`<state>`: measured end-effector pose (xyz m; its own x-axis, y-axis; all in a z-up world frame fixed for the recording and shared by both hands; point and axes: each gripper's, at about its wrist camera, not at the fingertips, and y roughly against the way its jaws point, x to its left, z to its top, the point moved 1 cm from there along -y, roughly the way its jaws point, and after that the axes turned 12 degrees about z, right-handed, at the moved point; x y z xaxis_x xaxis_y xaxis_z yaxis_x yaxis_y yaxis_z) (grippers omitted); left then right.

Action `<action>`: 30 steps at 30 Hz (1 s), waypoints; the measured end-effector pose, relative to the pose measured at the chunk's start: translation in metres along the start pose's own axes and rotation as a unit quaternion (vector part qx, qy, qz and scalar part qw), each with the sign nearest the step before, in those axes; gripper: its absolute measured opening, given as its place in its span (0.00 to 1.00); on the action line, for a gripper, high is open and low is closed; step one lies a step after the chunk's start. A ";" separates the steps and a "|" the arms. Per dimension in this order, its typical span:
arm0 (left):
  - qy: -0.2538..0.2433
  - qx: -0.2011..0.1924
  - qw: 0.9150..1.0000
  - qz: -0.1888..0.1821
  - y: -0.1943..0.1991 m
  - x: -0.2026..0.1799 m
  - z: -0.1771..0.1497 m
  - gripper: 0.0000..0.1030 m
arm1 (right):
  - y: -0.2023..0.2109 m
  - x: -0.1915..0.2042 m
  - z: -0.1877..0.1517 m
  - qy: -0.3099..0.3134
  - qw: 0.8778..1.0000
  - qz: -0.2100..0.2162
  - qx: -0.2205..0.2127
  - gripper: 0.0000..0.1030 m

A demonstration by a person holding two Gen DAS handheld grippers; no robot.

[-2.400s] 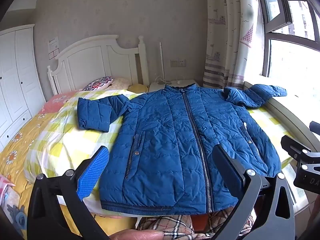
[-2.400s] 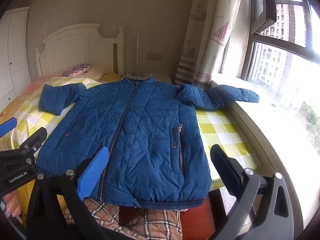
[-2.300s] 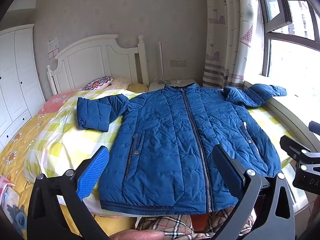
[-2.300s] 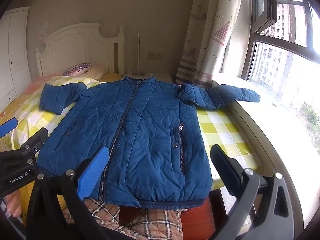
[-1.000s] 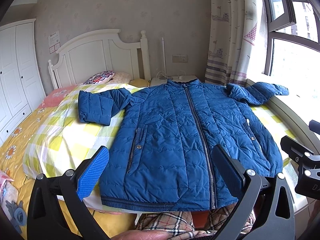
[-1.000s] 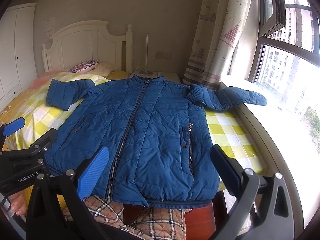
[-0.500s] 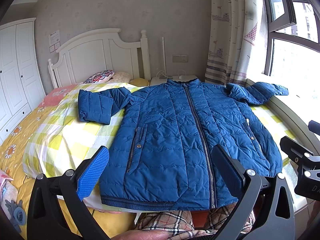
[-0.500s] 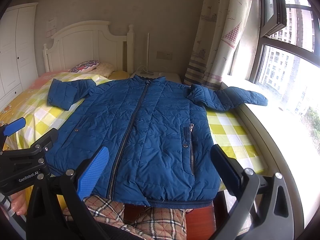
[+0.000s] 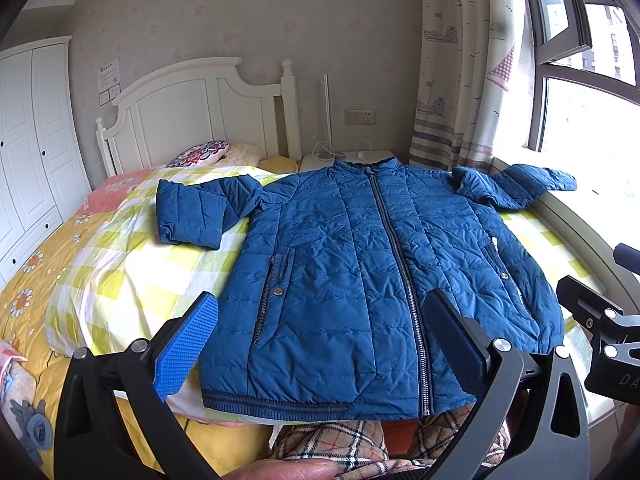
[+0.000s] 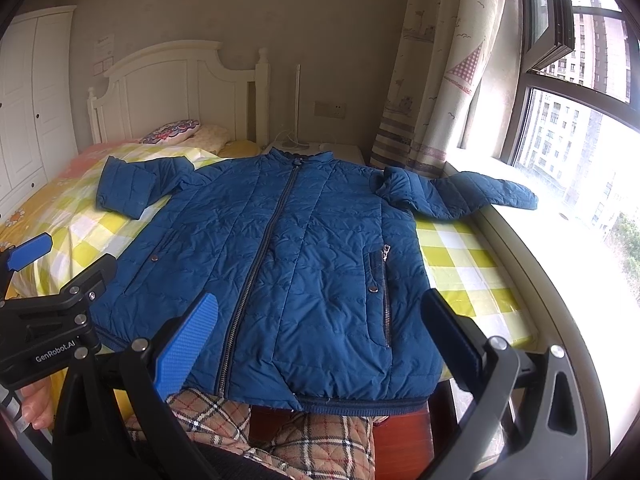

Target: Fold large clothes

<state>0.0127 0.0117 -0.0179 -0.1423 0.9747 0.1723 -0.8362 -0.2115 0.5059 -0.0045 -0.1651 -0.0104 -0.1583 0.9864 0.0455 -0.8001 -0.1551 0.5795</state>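
A blue quilted jacket [image 9: 360, 272] [image 10: 280, 264] lies front up and zipped across the bed, collar toward the headboard, hem at the near edge. Its left sleeve [image 9: 192, 216] is bent back on the checked sheet. Its right sleeve [image 10: 464, 196] reaches onto the window sill. My left gripper [image 9: 320, 340] hovers open above the hem, nothing between its fingers. My right gripper [image 10: 320, 340] is open too, over the jacket's lower right part, empty. Each gripper shows at the edge of the other's view, the left gripper [image 10: 52, 320] and the right gripper [image 9: 600, 328].
The bed [image 9: 120, 264] has a yellow-green checked sheet and a white headboard [image 9: 200, 112]. A window sill [image 10: 560, 264] and curtain [image 10: 432, 80] run along the right. A white wardrobe [image 9: 28, 140] stands left. Plaid trousers [image 10: 248, 424] of the person are below the hem.
Both grippers have drifted slightly, the views shifting a little toward the jacket. The jacket has not moved and both grippers stay open.
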 end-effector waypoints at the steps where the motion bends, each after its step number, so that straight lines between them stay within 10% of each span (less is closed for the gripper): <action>1: 0.000 0.000 1.000 0.000 0.000 0.000 0.000 0.96 | 0.000 0.000 0.000 0.000 1.000 0.001 0.000 0.98; 21: -0.008 0.015 1.000 -0.004 -0.011 -0.006 -0.003 0.96 | -0.016 -0.004 0.001 -0.003 1.000 0.010 0.011 0.98; 30: -0.005 0.051 0.998 -0.027 -0.075 -0.024 0.028 0.96 | -0.052 -0.043 0.025 -0.046 0.998 0.018 -0.040 0.98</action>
<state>0.0933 0.0019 -0.0364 -0.0922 0.9844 0.1502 -0.7846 -0.1647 0.5978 0.0584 -0.1977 -0.0223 -0.1372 0.9802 0.1426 -0.8387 -0.1916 0.5097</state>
